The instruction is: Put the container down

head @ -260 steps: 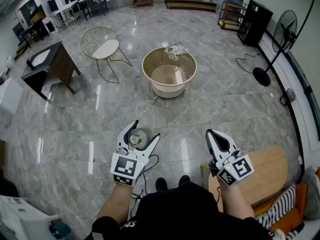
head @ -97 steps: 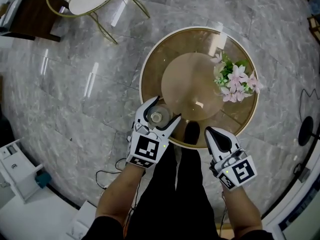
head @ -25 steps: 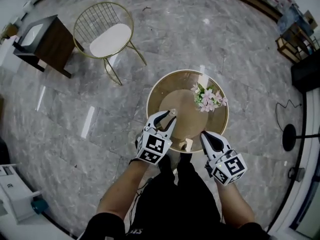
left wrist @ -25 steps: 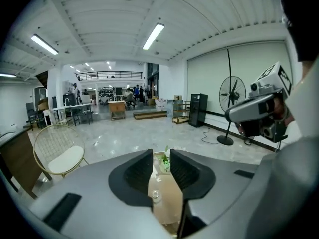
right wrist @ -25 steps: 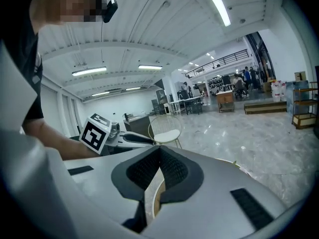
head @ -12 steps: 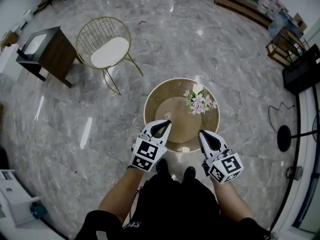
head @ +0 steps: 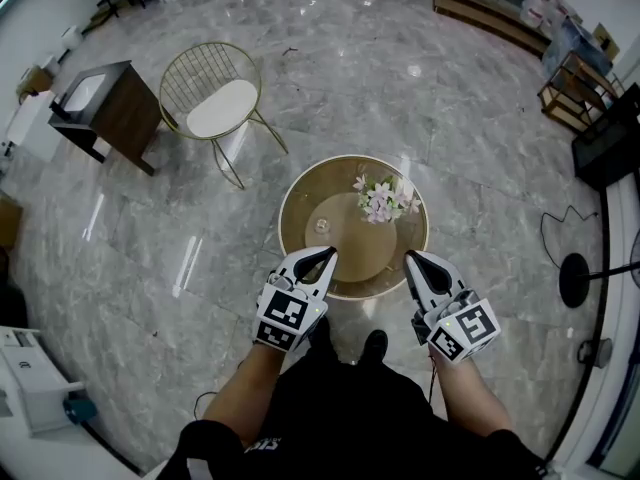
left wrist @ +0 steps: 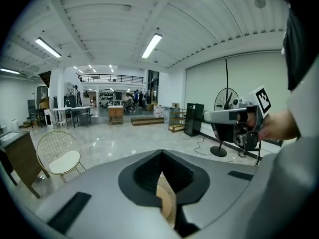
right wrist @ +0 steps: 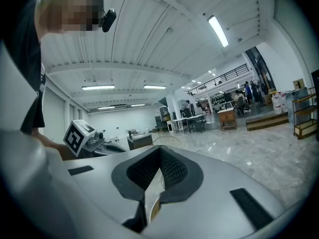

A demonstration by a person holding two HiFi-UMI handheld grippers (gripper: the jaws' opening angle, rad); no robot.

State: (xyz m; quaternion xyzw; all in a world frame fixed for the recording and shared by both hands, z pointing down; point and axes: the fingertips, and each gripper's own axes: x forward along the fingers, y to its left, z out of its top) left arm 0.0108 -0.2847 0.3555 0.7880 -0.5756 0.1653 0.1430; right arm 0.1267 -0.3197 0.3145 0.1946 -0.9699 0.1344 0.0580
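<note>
Container (head: 322, 226) stands on bench (head: 400, 248). Looks small, light, rigid, maybe glass: pinch its sides gently. Your left tool (head: 326, 254) and right tool (head: 412, 258) are pressed together, empty.

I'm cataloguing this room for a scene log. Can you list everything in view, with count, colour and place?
round table: one, gold rim and brownish glass top, mid-floor just ahead of the person
container: one, small and pale, standing on the table's left part, clear of both tongs
flowers: one bunch, pink and white with green leaves, on the table's far right part
wire chair: one, gold with white seat, beyond the table to the left
side table: one, dark brown with white top, far left
standing fan: one, black, right edge
left tongs: one, white and black, shut, empty, over the table's near edge
right tongs: one, white and black, shut, empty, beside it
</note>
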